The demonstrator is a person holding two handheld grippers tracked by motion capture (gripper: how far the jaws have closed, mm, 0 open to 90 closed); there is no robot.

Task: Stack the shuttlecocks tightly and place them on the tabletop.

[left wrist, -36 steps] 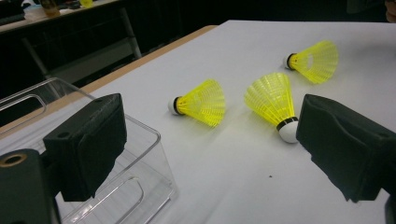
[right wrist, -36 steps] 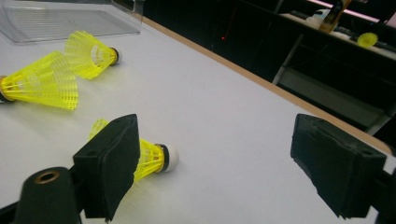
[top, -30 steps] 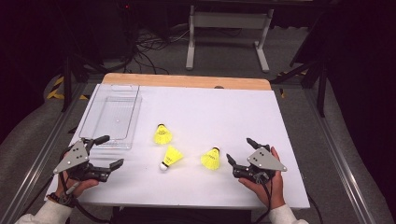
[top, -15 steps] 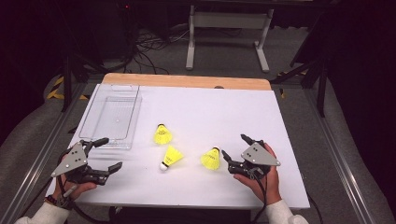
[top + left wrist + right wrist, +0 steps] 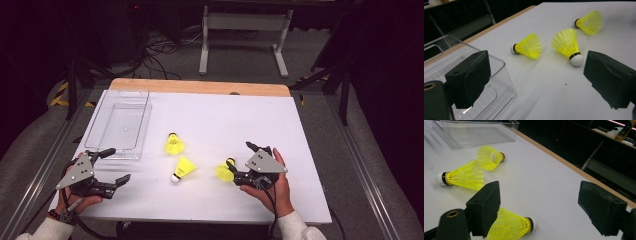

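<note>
Three yellow shuttlecocks lie on the white table. The far one [image 5: 173, 144] [image 5: 527, 46] [image 5: 490, 157] is nearest the tray. The middle one [image 5: 183, 167] [image 5: 567, 43] [image 5: 464, 178] points its white cork toward the front edge. The right one [image 5: 225, 171] [image 5: 590, 22] [image 5: 511, 225] lies just beside my right gripper [image 5: 240, 155] [image 5: 539, 207], which is open, its left jaw partly covering the feathers. My left gripper [image 5: 116, 165] [image 5: 536, 82] is open and holds nothing, at the front left beside the tray's near corner.
A clear plastic tray [image 5: 120, 125] [image 5: 499, 61] [image 5: 476, 132] stands at the back left with nothing in it. A wooden strip [image 5: 200, 86] runs along the table's far edge. A metal stand [image 5: 242, 22] and cables are on the dark floor beyond.
My right gripper has slid left up to the right shuttlecock. The left gripper has barely shifted. The shuttlecocks have not moved.
</note>
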